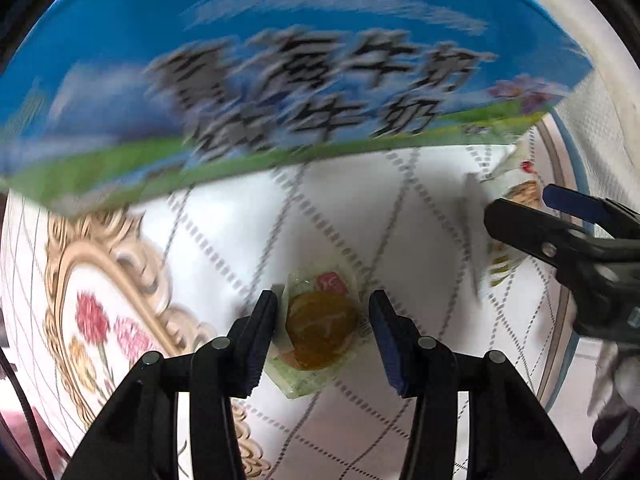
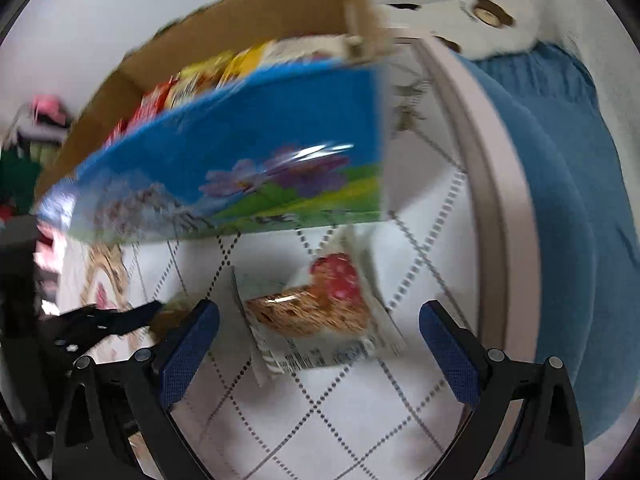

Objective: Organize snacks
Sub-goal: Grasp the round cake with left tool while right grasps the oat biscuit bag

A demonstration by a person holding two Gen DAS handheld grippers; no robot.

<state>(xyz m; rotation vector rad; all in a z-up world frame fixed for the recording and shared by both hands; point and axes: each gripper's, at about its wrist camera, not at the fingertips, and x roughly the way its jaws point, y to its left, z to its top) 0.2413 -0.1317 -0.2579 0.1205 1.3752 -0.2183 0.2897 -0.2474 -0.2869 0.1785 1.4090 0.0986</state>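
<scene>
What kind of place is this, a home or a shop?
Probably a home: a round table under a flowered tablecloth, a milk carton box reused to hold snacks, and a blue cushioned seat beside the table.

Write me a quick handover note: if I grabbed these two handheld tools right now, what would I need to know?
Left tool: pointing down, fingers either side of a small wrapped round pastry on the tablecloth; left pad touches the wrapper, right pad shows a gap, so not yet gripped.
Right tool: wide open over a wrapped cake bar, not touching it.
Open blue box stands just behind both snacks, with several packets already inside.
Left to do: grip each snack and put both in the box.
</scene>
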